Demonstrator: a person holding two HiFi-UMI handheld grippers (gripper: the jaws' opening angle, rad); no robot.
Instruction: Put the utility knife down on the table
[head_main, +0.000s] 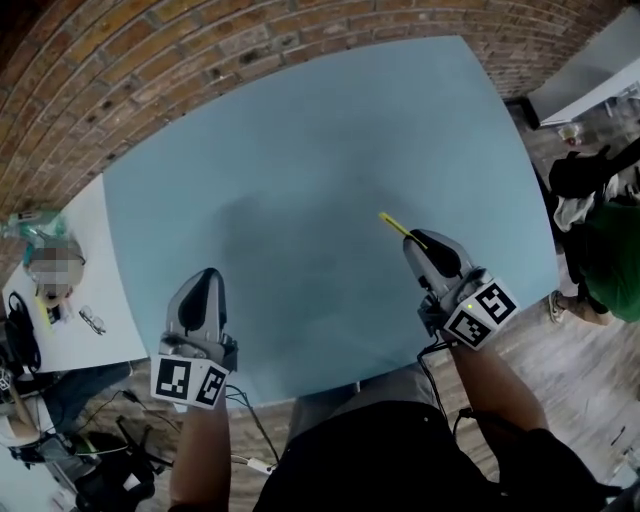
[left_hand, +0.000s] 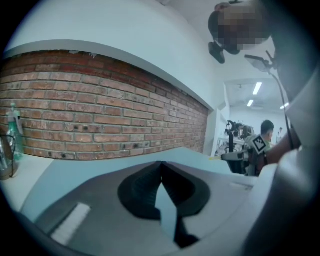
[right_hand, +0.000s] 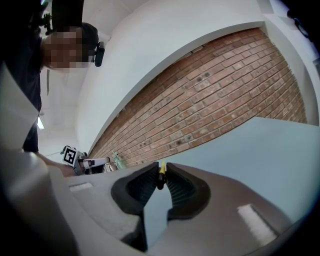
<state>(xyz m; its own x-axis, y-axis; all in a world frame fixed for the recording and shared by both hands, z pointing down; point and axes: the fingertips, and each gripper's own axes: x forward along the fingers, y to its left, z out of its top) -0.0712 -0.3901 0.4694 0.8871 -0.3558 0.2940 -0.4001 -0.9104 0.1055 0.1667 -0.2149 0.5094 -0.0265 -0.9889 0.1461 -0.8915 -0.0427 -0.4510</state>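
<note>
Pale blue tabletop (head_main: 320, 150) fills most of the head view, and its surface is bare from the far edge to the near edge. The far edge lies close along a brick wall (head_main: 150, 60). The left edge lies beside a white table (head_main: 95, 260) that carries small clutter. The right edge borders a wooden floor (head_main: 580, 340), where a person in green (head_main: 610, 260) stands near the corner.

Right tongs (head_main: 415, 238) are over the near-right part of the tabletop, inboard of the right edge. They are clenched on the utility knife (head_main: 393, 224). Its yellow body projects forward and to the left from the tips, toward the centre of the tabletop. The right gripper view shows the knife (right_hand: 161, 171) pinched upright between the ribbed pads at the tips of the right tongs (right_hand: 161, 167), with open blue surface beyond it up to the wall. Contact between the knife and the surface cannot be confirmed from either view.

Left tongs (head_main: 208, 272) are over the near-left part of the tabletop, close to its near edge and well apart from the right tongs. The left gripper view shows the left tongs (left_hand: 161, 166) clenched tip to tip with nothing between them. Unobstructed tabletop lies between the two tongs and ahead of both.
</note>
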